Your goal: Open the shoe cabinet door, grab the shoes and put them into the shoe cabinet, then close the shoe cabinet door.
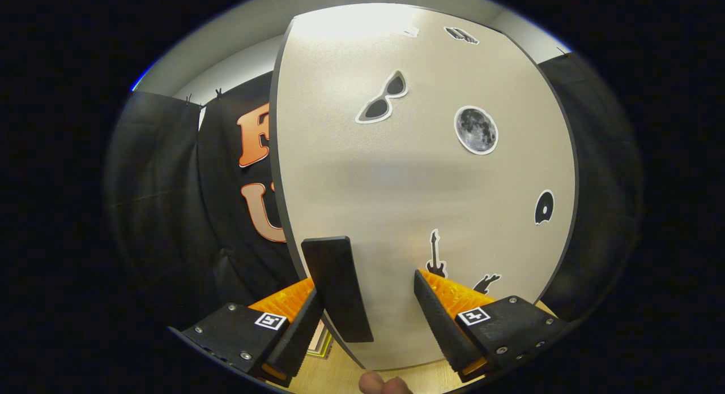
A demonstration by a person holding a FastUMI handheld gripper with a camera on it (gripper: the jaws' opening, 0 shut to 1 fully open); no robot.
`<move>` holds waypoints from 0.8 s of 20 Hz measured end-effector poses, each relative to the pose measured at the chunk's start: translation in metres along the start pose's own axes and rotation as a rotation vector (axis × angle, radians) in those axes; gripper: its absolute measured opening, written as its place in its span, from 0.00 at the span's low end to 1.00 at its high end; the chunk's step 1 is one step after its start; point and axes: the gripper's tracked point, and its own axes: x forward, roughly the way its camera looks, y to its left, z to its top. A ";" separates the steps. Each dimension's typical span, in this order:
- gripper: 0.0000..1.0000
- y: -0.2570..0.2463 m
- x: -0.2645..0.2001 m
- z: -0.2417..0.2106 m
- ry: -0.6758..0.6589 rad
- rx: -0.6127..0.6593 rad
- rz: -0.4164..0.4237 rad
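Note:
The shoe cabinet door (419, 184) is a pale beige panel with a dark edge, standing close ahead of me. Its black bar handle (337, 286) sits near the door's left edge. My gripper (368, 285) is open around that handle. The handle lies against the inner side of the left finger (300, 332), while the right finger (439, 317) stands well apart from it, close to the door face. I cannot tell whether the door is ajar.
Stickers of sunglasses (384, 98), a moon (476, 130), a disc (544, 207) and a guitar (435, 257) dot the door. Black booth cloth (164, 201) hangs to the left. A wooden floor (334, 377) and a person's fingertip (376, 384) lie below the fingers.

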 end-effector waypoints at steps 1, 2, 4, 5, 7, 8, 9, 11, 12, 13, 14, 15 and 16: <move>0.94 0.000 0.002 0.001 -0.004 -0.010 -0.012; 0.94 0.000 0.005 0.001 -0.006 -0.022 -0.024; 0.95 0.000 0.004 0.000 -0.020 -0.031 -0.031; 0.94 0.000 0.004 0.003 -0.026 -0.035 -0.031; 0.94 0.001 0.004 0.001 -0.005 -0.036 -0.017; 0.95 0.003 0.000 0.003 -0.005 -0.024 -0.004; 0.95 0.005 -0.003 0.009 -0.017 -0.013 0.008; 0.95 0.007 -0.024 0.021 -0.056 -0.022 0.021; 0.95 0.006 -0.037 0.025 -0.073 -0.030 0.017; 0.95 0.007 -0.051 0.028 -0.089 -0.029 0.018; 0.95 0.008 -0.067 0.029 -0.101 -0.020 0.025; 0.94 0.008 -0.082 0.030 -0.109 -0.010 0.025; 0.94 0.006 -0.098 0.030 -0.116 -0.001 0.020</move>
